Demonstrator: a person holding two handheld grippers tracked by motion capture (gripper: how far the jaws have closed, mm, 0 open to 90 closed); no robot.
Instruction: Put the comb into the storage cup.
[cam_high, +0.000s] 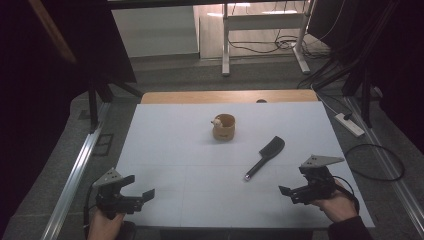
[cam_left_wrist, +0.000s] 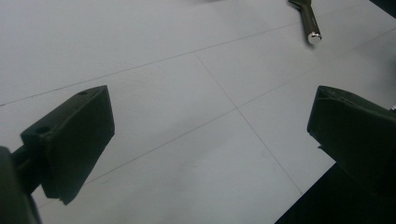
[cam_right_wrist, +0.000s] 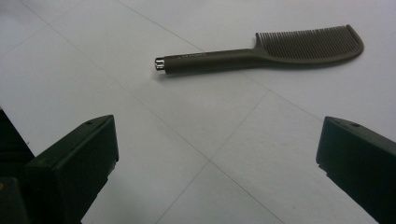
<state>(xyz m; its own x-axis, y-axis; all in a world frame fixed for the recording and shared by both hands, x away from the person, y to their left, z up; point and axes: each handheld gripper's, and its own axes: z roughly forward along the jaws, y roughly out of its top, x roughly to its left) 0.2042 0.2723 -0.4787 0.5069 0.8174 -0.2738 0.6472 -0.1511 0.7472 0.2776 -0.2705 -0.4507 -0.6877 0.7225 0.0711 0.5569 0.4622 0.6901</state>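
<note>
From the high view, your left gripper (cam_high: 134, 187) sits at the near left corner of the white table (cam_high: 170, 150), your right gripper (cam_high: 295, 183) at the near right, both with jaws spread and empty. A black comb (cam_high: 265, 156) lies right of centre, and a small wooden cup (cam_high: 223, 127) stands well beyond it. In your left gripper view, the jaws gape over bare table, with the comb's metal-capped handle end (cam_left_wrist: 310, 28) at the top. In your right gripper view, the jaws stand wide apart, the comb (cam_right_wrist: 261, 52) lying flat ahead.
</note>
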